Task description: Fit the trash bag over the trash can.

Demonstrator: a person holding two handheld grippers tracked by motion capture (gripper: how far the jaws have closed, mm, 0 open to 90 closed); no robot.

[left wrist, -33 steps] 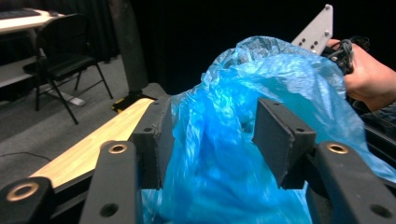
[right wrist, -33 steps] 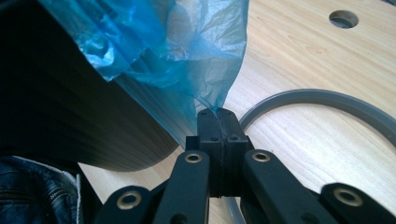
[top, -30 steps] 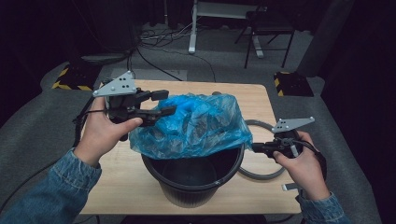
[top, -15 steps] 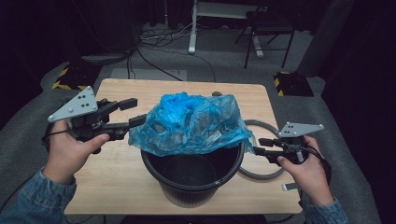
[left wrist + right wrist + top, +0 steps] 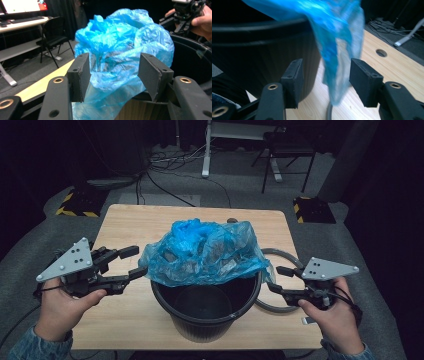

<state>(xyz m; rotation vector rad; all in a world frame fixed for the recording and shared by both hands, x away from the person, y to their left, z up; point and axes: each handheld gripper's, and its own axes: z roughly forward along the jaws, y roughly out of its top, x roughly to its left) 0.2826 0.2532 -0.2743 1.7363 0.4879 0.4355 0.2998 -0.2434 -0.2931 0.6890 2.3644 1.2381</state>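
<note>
Left gripper [image 5: 134, 262] sits just off the bin's left side, jaws spread wide, nothing held; in the left gripper view the blue bag [image 5: 122, 52] bulges right between and beyond its jaws, so it looks lined up to pinch the bag's near edge. Right gripper [image 5: 278, 280] mirrors it on the other side, jaws also wide apart and empty; in the right gripper view a loose blue flap [image 5: 339, 57] hangs down outside the bin wall, between the jaws but gripped by neither. Bag is bunched in a heap over the far half of the black bin [image 5: 207, 320], draped over the rim at back and sides, front half of the opening exposed and dark. Bin stands near the front edge of the desk [image 5: 150, 225]. A grey ring [image 5: 290, 256] lies flat on the desk behind the right gripper, partly under the bag; my guess is a retaining hoop parked there for once the liner is seated. Likely step: grab both sides, spread the liner over the rim. Thin film will probably slip or tear if pinched shallow.
</note>
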